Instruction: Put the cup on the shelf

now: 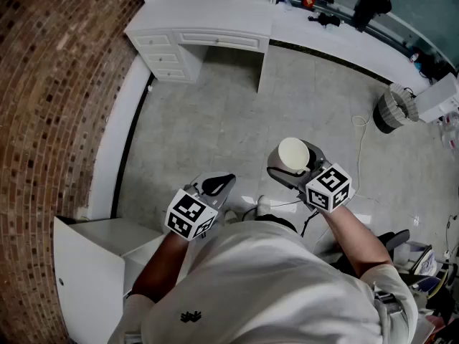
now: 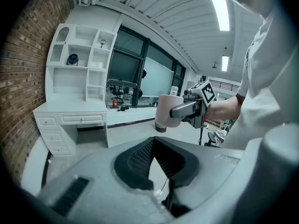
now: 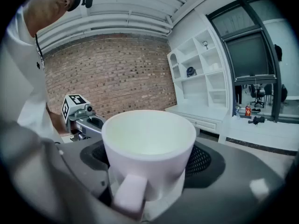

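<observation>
Cup (image 3: 148, 134) is upright, handle toward the camera, clamped in the right gripper (image 3: 148, 164), whose jaws are spread wide around it, up in the air over the floor (image 1: 215, 120). Left gripper (image 2: 154, 162) is pinched together with nothing in it. Only the gripper views show the shelf (image 2: 77, 55). Head view catches just the desk (image 1: 208, 20), well apart from the cup. Marker cubes (image 1: 190, 215) carry black-and-white squares.

Right gripper (image 1: 294, 163), held forward, is clamping a white cup (image 3: 148, 139) between wide-spread jaws; left gripper (image 1: 225, 182) is hovering alongside, jaws together.
</observation>
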Demonstrator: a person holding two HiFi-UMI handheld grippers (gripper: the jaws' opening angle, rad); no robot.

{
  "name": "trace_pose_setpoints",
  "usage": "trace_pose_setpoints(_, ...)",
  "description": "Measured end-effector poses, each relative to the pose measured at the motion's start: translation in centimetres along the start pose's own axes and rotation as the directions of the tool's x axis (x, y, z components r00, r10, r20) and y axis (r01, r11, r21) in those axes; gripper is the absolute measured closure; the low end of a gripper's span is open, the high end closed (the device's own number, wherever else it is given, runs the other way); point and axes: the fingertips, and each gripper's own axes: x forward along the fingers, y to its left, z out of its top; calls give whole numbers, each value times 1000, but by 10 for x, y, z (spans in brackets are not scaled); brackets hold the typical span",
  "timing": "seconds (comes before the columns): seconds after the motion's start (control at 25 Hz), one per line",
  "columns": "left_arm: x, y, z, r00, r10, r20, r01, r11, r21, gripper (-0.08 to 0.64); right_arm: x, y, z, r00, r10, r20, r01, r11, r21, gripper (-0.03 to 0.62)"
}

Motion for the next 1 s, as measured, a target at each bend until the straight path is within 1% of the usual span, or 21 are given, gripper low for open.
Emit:
trace_pose_setpoints(0.32, 43, -9, 22, 1000, -7, -16, 7, 1000, 12, 554, -13, -43, 3, 1000, 2, -29, -2, 1000, -24, 140)
trace_pose_setpoints(0.56, 78, -10, 41, 1000, 7, -26, -6, 1000, 12, 554, -21, -82, 3, 998, 52, -45, -52, 999, 3, 140)
trace_pose_setpoints(0.8, 117, -10, 61, 999, 26, -21, -25, 1000, 14, 554, -22, -125, 3, 996, 54, -67, -59, 995, -76, 140)
trace_pose_setpoints(0.92, 128, -6, 66, 999, 14, -39, -13, 1000, 25, 554, -18, -139, 4, 995, 56, -78, -61, 996, -66, 140)
trace_pose_setpoints(1.0, 135, 4, 69, 999, 5, -49, -3, 999, 39, 554, -11, -149, 9, 996, 52, -79, -57, 996, -66, 140)
